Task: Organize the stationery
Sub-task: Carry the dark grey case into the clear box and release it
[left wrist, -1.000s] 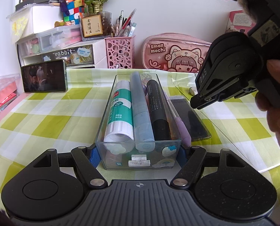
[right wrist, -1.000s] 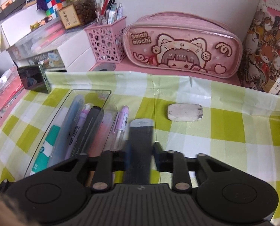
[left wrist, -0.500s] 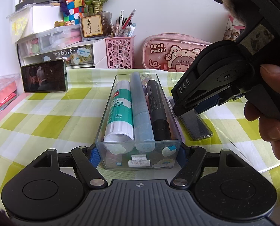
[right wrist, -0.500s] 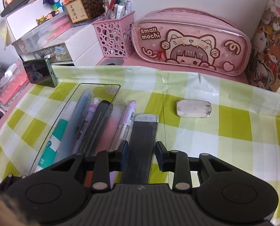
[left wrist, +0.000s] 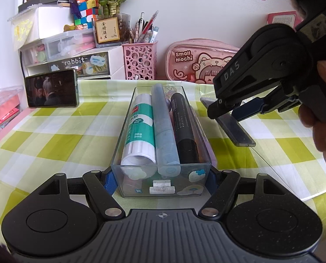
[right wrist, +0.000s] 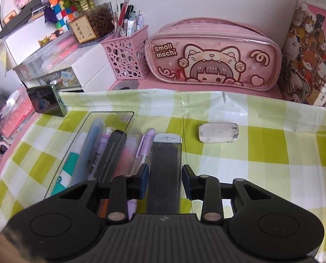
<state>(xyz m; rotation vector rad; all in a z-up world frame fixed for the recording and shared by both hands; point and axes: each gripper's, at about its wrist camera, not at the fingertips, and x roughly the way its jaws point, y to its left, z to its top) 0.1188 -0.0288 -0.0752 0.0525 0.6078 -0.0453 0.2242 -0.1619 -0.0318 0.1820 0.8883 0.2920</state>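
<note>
A clear plastic tray (left wrist: 160,171) (right wrist: 79,135) lies on the green checked cloth, holding a glue stick (left wrist: 139,129), a blue pen (left wrist: 163,127), a black marker (left wrist: 182,127) and other pens. My left gripper (left wrist: 160,180) is shut on the tray's near end. A flat dark lead-refill case (right wrist: 166,164) (left wrist: 235,129) lies on the cloth right of the tray, beside a purple pen (right wrist: 144,146). My right gripper (right wrist: 165,179) is open, its pads on either side of the case without touching it. A white eraser (right wrist: 217,132) lies further right.
A pink cat pencil case (right wrist: 213,54), a pink pen holder (right wrist: 128,57), drawer boxes (left wrist: 75,61) and a propped phone (left wrist: 51,91) line the back. Books (right wrist: 309,50) stand at the back right. A thin crease or thread (right wrist: 183,120) runs across the cloth.
My right gripper has opened and let go of the dark case, which now lies on the cloth beside the tray. It has also pulled back and risen slightly. The left gripper has not moved.
</note>
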